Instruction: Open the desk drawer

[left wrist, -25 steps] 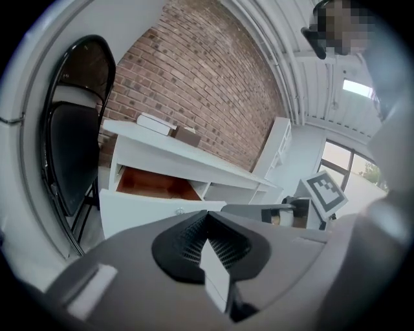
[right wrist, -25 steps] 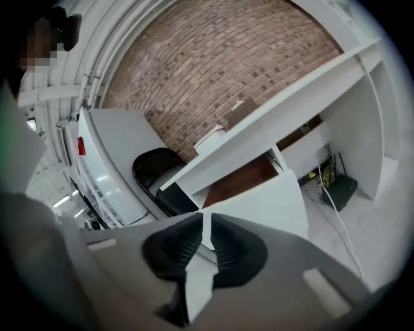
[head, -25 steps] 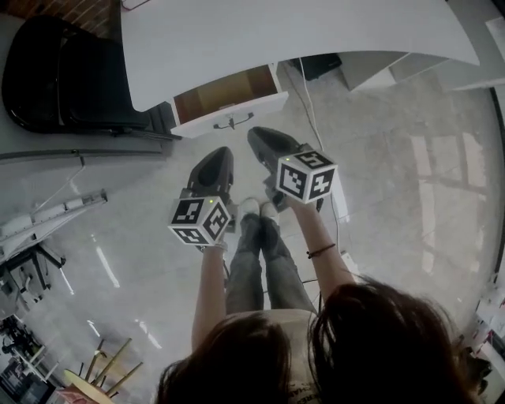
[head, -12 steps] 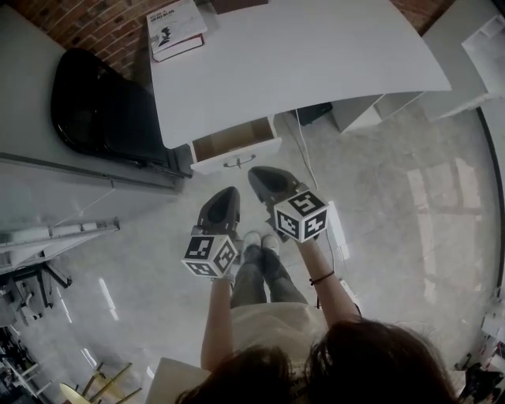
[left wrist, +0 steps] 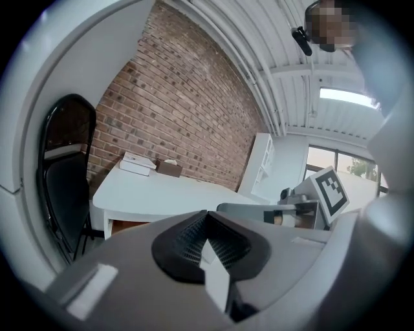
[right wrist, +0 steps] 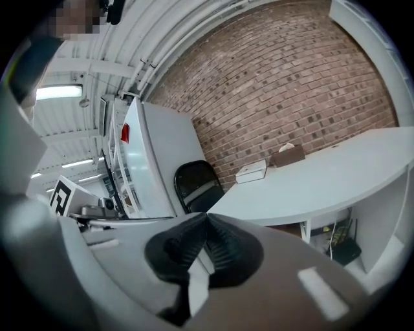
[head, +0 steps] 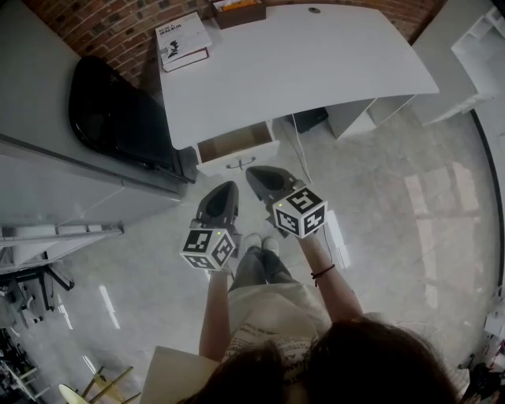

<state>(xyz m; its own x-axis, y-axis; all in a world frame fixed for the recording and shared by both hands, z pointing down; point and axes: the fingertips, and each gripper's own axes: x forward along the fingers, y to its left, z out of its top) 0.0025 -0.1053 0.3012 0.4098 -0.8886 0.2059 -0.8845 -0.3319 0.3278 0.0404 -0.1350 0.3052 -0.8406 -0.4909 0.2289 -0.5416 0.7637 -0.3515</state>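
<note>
The white desk (head: 316, 63) has its drawer (head: 235, 146) pulled out under the left end, showing a brown inside and a dark handle (head: 241, 163) on the white front. My left gripper (head: 224, 189) hangs just in front of the drawer, below and left of the handle. It is shut, with nothing between the pads. My right gripper (head: 254, 173) is beside it, a little right of the handle, also shut and empty. In the left gripper view the drawer's brown opening (left wrist: 126, 226) shows under the desk top (left wrist: 162, 194). Neither gripper touches the drawer.
A black chair (head: 118, 118) stands left of the desk, against a grey cabinet (head: 47, 158). A book (head: 183, 39) and a brown box (head: 241, 12) lie at the desk's back edge by the brick wall. Cables (head: 304, 158) run down to the floor right of the drawer. The person's feet (head: 256, 241) are below the grippers.
The head view has pulled back and tilted up, so more of the desk and the brick wall shows. Both grippers stay shut in front of the open drawer.
</note>
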